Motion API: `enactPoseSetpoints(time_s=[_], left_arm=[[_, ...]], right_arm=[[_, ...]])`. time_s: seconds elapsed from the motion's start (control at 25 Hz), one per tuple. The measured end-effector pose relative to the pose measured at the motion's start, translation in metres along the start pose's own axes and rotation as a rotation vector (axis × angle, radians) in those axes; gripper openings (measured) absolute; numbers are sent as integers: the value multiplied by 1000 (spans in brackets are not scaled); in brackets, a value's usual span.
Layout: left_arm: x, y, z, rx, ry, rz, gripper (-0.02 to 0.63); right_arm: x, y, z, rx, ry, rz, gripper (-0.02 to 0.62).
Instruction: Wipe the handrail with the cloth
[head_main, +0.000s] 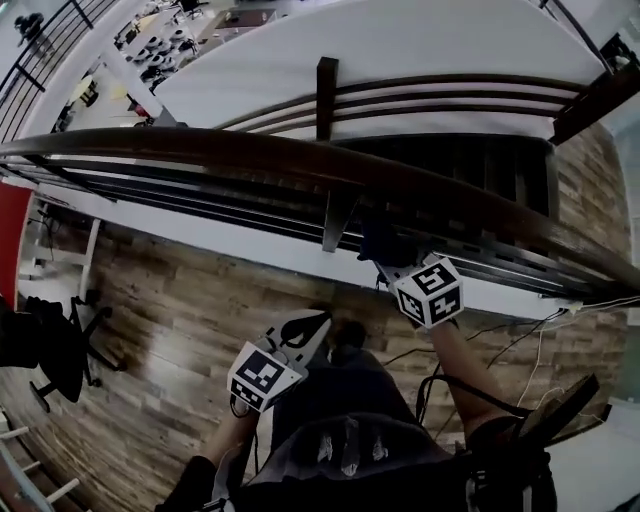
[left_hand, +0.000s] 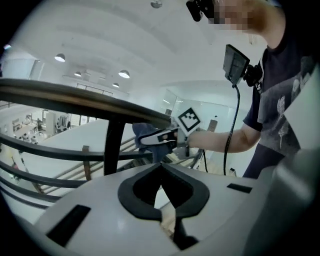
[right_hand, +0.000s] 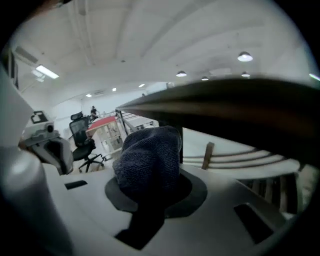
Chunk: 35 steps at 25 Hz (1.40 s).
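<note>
Right tongs (right_hand: 150, 186) clamp cloth (right_hand: 147, 155) just beneath handrail (right_hand: 225, 107); left tongs (left_hand: 161, 172) closed.

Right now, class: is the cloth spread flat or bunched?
Bunched: the cloth bulges as a rounded wad, clamped in the right gripper.

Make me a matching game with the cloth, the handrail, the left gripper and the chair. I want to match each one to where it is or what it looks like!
Things:
1. cloth
2. handrail
3. left gripper
4. chair

Places and states:
A. black, standing on the wooden floor
B. jaws together, nothing between them
C. dark blue, held in the jaws of the right gripper
D. long, dark brown and curved

Pairs: 1-C, 2-D, 3-B, 4-A
</note>
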<state>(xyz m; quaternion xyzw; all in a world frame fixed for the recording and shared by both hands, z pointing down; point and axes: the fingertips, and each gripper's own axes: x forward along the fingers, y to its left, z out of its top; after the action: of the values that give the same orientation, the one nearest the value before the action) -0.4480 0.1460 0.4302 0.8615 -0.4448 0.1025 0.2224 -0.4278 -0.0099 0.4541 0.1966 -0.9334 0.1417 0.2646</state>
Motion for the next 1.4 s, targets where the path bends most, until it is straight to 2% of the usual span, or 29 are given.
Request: enactPoseSetpoints(time_s=[0.12, 0.24, 0.4, 0.52, 0.6, 0.76, 0.96, 1.12, 1.24, 1.4], left_arm=[[17, 6, -9, 20, 23, -83, 6], [19, 16, -11, 34, 39, -129, 6], [11, 35, -17, 25, 66, -139, 6], [12, 41, -23, 9, 82, -148, 6], [18, 37, -25, 5, 92, -158, 6], [51, 9, -19, 19, 109, -215, 6], [115, -55, -8, 105, 184, -325, 6], [181, -113, 6, 176, 232, -352, 6], [234, -154, 19, 223, 233, -352, 6], [303, -221, 36, 242, 229, -403, 6]], right_arm=[[44, -52, -14, 198, -49, -128, 67], [80, -75, -17, 265, -53, -206, 67], [109, -78, -28, 228, -18, -276, 67], [106, -86, -33, 121, 38, -320, 67], [94, -99, -40, 108, 62, -340, 67], [45, -148, -62, 120, 88, -403, 67], [-50, -228, -109, 173, 90, -487, 67], [-127, -290, -142, 194, 68, -511, 67], [-173, -332, -162, 224, 30, -507, 67], [-248, -393, -201, 249, 26, -548, 67]])
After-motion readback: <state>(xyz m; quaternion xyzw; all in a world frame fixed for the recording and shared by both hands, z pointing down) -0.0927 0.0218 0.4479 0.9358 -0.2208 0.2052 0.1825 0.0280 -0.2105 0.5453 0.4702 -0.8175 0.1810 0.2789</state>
